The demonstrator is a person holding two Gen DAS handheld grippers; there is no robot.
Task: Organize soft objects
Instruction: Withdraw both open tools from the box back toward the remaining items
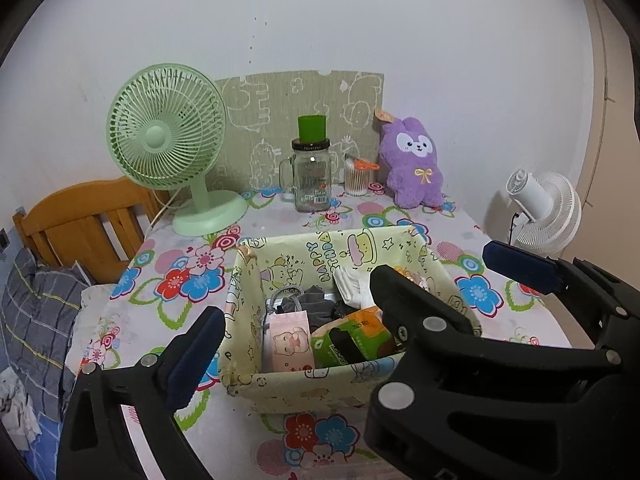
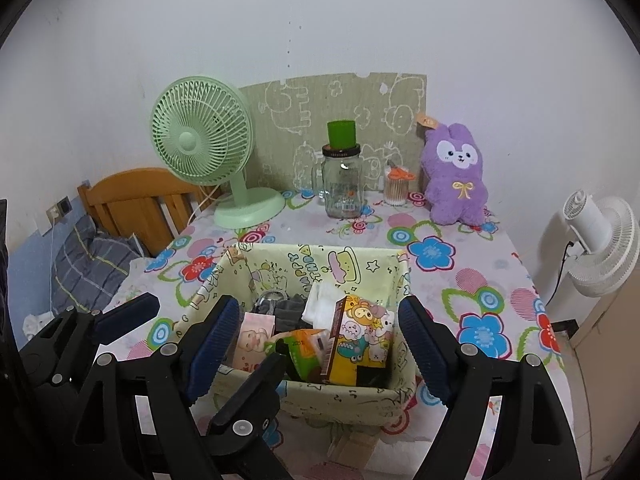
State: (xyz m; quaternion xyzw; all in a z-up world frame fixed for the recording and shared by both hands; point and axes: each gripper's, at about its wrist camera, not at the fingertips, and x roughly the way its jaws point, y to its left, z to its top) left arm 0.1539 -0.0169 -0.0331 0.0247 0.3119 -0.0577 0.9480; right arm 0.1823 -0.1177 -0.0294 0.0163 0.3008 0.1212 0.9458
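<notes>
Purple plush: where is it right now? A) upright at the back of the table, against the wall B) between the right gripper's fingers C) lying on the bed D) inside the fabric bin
A: the purple plush stands at the table's far edge beside the cotton swab jar, well behind the fabric bin.

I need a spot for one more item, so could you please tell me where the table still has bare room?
Free cloth lies between the fabric bin and the purple plush, and right of the bin toward the white fan. Another patch sits between the bin and the green fan. The back row around the glass jar is crowded.
</notes>
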